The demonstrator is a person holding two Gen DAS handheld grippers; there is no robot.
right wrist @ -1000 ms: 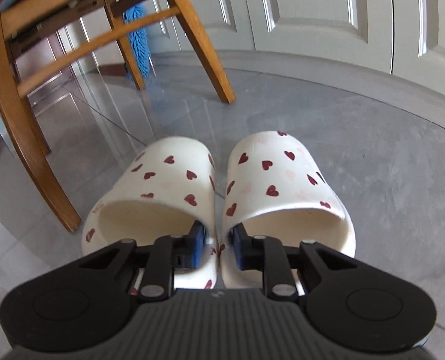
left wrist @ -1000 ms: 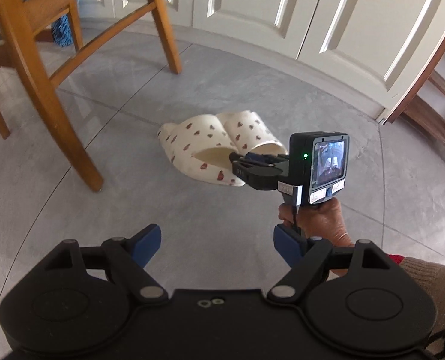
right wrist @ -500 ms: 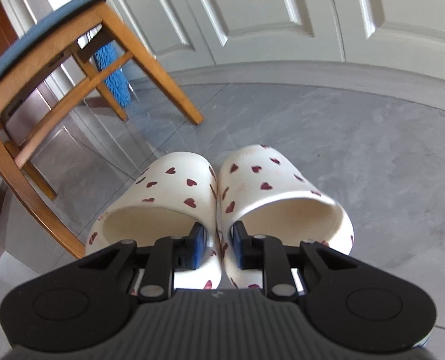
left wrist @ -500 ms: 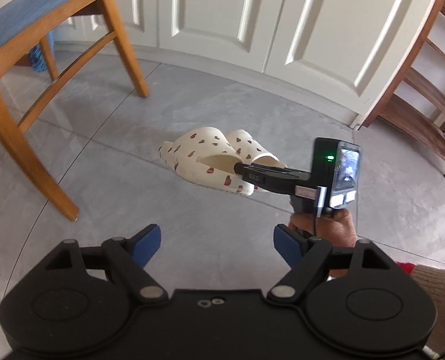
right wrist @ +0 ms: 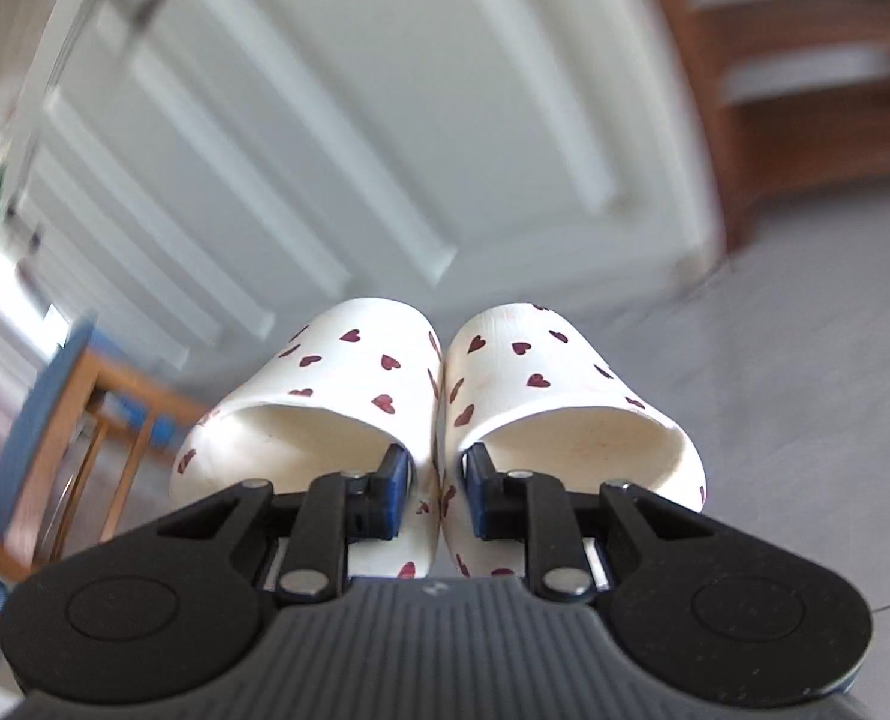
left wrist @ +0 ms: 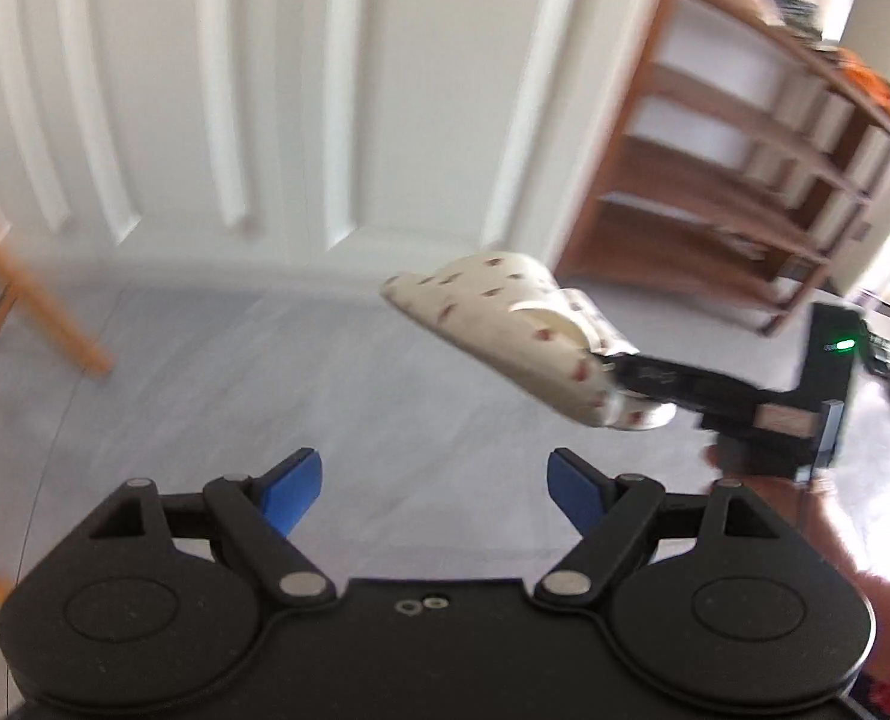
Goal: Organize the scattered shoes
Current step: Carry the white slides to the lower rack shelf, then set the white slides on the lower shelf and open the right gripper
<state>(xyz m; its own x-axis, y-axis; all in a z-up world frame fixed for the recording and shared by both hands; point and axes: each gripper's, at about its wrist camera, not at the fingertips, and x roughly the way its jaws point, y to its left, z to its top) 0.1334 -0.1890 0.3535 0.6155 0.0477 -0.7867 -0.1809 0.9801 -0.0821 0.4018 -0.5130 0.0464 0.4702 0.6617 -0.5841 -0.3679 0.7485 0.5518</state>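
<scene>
At the far left of the left wrist view, a wooden chair (left wrist: 31, 306) with a blue seat is seen only as a blurred leg and a seat edge. Nearer the middle, the left gripper (left wrist: 433, 483) is held with its blue pads spread wide and nothing between them, so it is judged to be kept free for another shoe. Behind it, white panelled doors (left wrist: 277, 90) close off the background above the grey floor (left wrist: 235, 372).

Further right, the pair of cream slippers with red hearts (left wrist: 505, 330) is carried clear of the floor. The two are pinched together by the right gripper (right wrist: 436, 489): in the right wrist view one pad is placed inside each slipper and the two inner walls are pressed between them. Both are thereby lifted as one unit and kept side by side, toes pointing away.

At the far right, a wooden shelf rack (left wrist: 739, 180) is seen against the wall, with what look like shoes on its shelves, though blur prevents certainty. It is judged to be the place intended for the pair.
</scene>
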